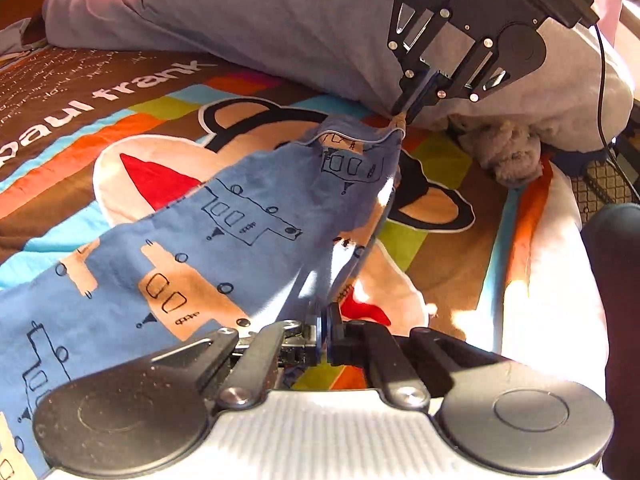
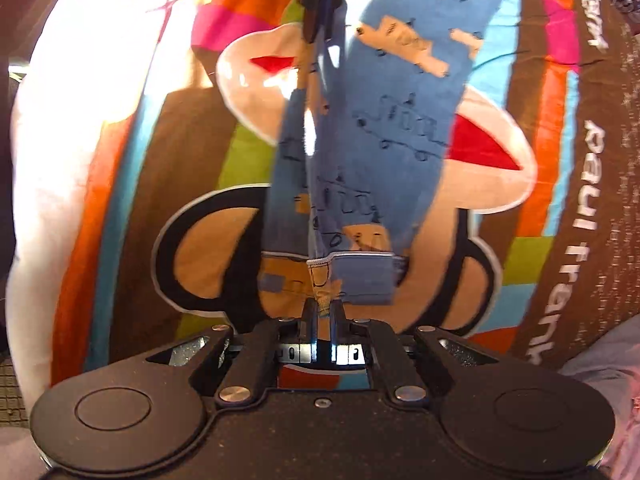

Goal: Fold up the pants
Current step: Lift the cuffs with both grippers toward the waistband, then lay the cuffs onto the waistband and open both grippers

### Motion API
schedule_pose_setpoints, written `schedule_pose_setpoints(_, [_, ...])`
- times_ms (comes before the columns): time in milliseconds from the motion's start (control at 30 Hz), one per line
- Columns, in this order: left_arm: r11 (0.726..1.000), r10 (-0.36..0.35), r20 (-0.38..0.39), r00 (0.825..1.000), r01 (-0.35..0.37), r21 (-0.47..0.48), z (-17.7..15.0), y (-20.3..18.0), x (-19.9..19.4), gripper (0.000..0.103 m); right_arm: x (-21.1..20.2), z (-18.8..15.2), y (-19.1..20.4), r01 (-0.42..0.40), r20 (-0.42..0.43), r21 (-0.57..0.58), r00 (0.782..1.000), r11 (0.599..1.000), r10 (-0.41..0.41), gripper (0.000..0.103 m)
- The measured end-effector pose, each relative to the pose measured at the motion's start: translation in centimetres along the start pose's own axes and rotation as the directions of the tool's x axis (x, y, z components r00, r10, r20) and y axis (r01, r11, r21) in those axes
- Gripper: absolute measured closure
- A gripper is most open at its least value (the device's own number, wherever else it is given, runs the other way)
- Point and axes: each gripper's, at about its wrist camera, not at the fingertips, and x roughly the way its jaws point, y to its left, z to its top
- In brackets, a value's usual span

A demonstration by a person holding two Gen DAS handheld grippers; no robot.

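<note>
- We have one pair of pants (image 1: 248, 216), blue with a tan vehicle print, held between our two grippers and partly lifted off the bed cover (image 1: 132, 92), with the rest trailing down onto it.
- Our left gripper (image 1: 325, 322) has its jaws pressed together on an edge of the blue cloth close to the camera; the cloth runs up from there to the other grip.
- Our right gripper (image 2: 323, 312) points steeply down, its jaws pinching the hem of one leg, where the fabric bunches between them.
- Risk one: each pinch appears to take only a thin bit of edge. A hard pull apart could slide the fabric out of either grip, and that end would drop crooked.
- Risk two: the cloth between our grips is twisted and creased. Laid down as it is, we judge the fold would trap the twist.
- Risk three: the grey quilt (image 1: 280, 16) lies heaped just beyond the right gripper; a careless swing could snag it.
- Count: one pair of pants, two grippers, one patterned bed cover, one grey quilt.
</note>
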Motion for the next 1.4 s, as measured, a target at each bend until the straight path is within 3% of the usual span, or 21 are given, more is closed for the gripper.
schedule_pose_setpoints(167, [1.000,0.005,-0.031,1.000,-0.005,0.000,-0.4,-0.1,0.7,0.100,3.1,0.4,1.1,-0.070,-0.013,0.024,0.997,0.997,0.070,0.098])
schedule_pose_setpoints(233, [1.000,-0.003,-0.028,1.000,0.002,-0.029,-0.4,0.1,0.5,0.091,4.2,0.5,1.6,-0.096,-0.035,0.042,0.995,0.994,0.098,0.088])
schedule_pose_setpoints(300, [1.000,-0.004,-0.023,1.000,0.003,-0.026,-0.5,0.0,0.0,0.068,4.2,0.4,1.4,-0.082,-0.048,0.069,0.995,0.994,0.085,0.078])
schedule_pose_setpoints(367, [1.000,-0.001,-0.009,1.000,0.001,-0.004,-0.6,-0.4,-0.7,0.057,2.7,0.3,-0.1,-0.052,0.006,0.158,0.999,0.986,0.052,0.073])
schedule_pose_setpoints(400, [1.000,-0.005,0.001,1.000,0.005,-0.001,-0.7,-0.5,-1.0,0.056,1.7,0.2,-1.2,-0.016,0.046,0.215,0.999,0.976,0.006,0.065])
schedule_pose_setpoints(500, [1.000,0.006,0.023,1.000,-0.005,-0.024,-0.6,-0.3,-1.4,0.050,0.7,0.2,-4.4,0.050,0.118,0.394,0.987,0.918,-0.104,0.040])
schedule_pose_setpoints(567, [0.998,0.036,0.014,0.999,-0.035,-0.046,-0.6,0.2,-1.1,0.050,1.6,0.6,-6.1,0.003,0.170,0.480,0.981,0.877,-0.096,0.042])
schedule_pose_setpoints(667, [0.996,0.050,-0.009,0.999,-0.050,-0.069,-1.2,1.2,-1.0,0.050,4.1,1.1,-8.4,-0.153,0.280,0.598,0.960,0.786,-0.026,0.048])
schedule_pose_setpoints(733, [0.996,0.056,-0.019,0.998,-0.057,-0.071,-1.6,1.6,-1.0,0.050,5.5,1.1,-8.8,-0.207,0.307,0.636,0.952,0.744,0.002,0.049])
schedule_pose_setpoints(833, [0.995,0.060,-0.018,0.998,-0.061,-0.080,-2.1,2.1,-1.8,0.050,7.5,0.1,-9.0,-0.125,0.188,0.704,0.982,0.699,-0.014,0.055])
schedule_pose_setpoints(900, [0.995,0.073,-0.013,0.997,-0.073,-0.074,-2.3,2.2,-3.0,0.050,6.4,-1.0,-9.6,-0.098,0.174,0.766,0.983,0.635,-0.058,0.056])
schedule_pose_setpoints(967, [0.992,0.106,0.008,0.994,-0.106,-0.061,-2.7,2.8,-4.8,0.043,3.5,-1.4,-10.1,-0.149,0.283,0.787,0.949,0.599,-0.137,0.050])
schedule_pose_setpoints(1033, [0.983,0.162,0.011,0.987,-0.161,-0.083,-3.3,4.3,-6.6,0.037,1.3,-0.5,-11.1,-0.224,0.395,0.788,0.898,0.573,-0.193,0.021])
schedule_pose_setpoints(1100, [0.969,0.219,0.003,0.976,-0.217,-0.122,-4.2,6.3,-8.2,0.037,0.0,1.4,-12.9,-0.295,0.489,0.768,0.843,0.568,-0.223,0.016])
schedule_pose_setpoints(1200, [0.938,0.279,-0.011,0.960,-0.275,-0.211,-5.3,9.5,-10.4,0.037,-0.2,5.5,-17.2,-0.429,0.622,0.718,0.750,0.549,-0.227,0.017])
schedule_pose_setpoints(1267, [0.924,0.306,-0.024,0.952,-0.303,-0.234,-5.8,11.0,-11.3,0.037,0.4,8.7,-19.9,-0.541,0.722,0.653,0.657,0.530,-0.219,0.031])
schedule_pose_setpoints(1333, [0.918,0.323,-0.033,0.946,-0.322,-0.230,-6.0,11.5,-11.5,0.037,1.3,11.9,-22.4,-0.602,0.768,0.615,0.604,0.509,-0.213,0.065])
schedule_pose_setpoints(1400, [0.919,0.326,-0.033,0.945,-0.325,-0.221,-6.4,11.7,-11.3,0.037,2.4,14.9,-24.1,-0.641,0.795,0.586,0.573,0.496,-0.199,0.072])
